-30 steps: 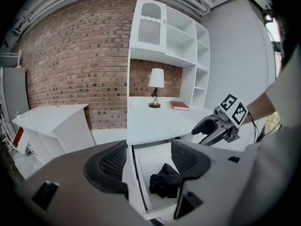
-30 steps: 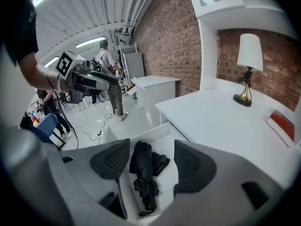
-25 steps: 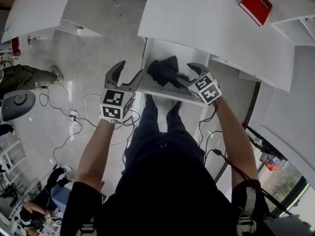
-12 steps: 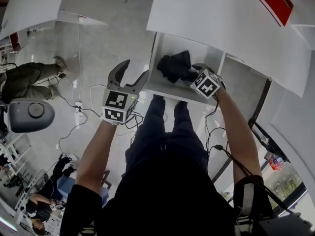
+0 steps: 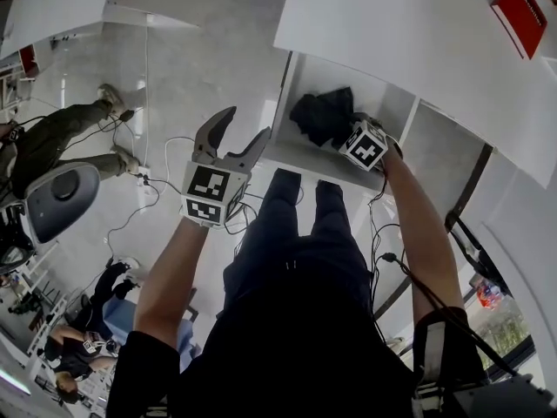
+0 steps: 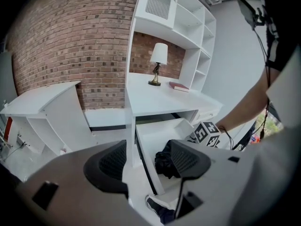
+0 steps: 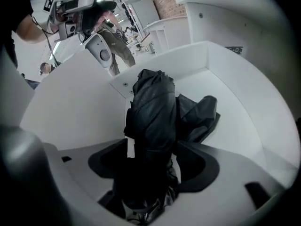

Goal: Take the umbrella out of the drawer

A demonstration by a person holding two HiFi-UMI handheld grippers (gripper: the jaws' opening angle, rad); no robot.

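The black folded umbrella (image 5: 322, 116) lay inside the open white drawer (image 5: 291, 139) under the desk (image 5: 392, 24), near the upper middle of the head view, its loose fabric bunched toward the drawer's back. The right gripper (image 5: 346, 127) reached down into the drawer from the right of that view, and its own view showed the umbrella (image 7: 153, 107) running up between the two jaws. The jaws stood spread wide on either side of the bundle, with a sliver of white drawer wall (image 7: 225, 69) showing beside the left pad, so nothing was clamped. The left gripper (image 5: 246, 124) hung outside the drawer, left of its front edge and above the floor – its jaws were also well apart, with nothing between them, and the umbrella (image 6: 162, 164) showed beyond them in its own view.
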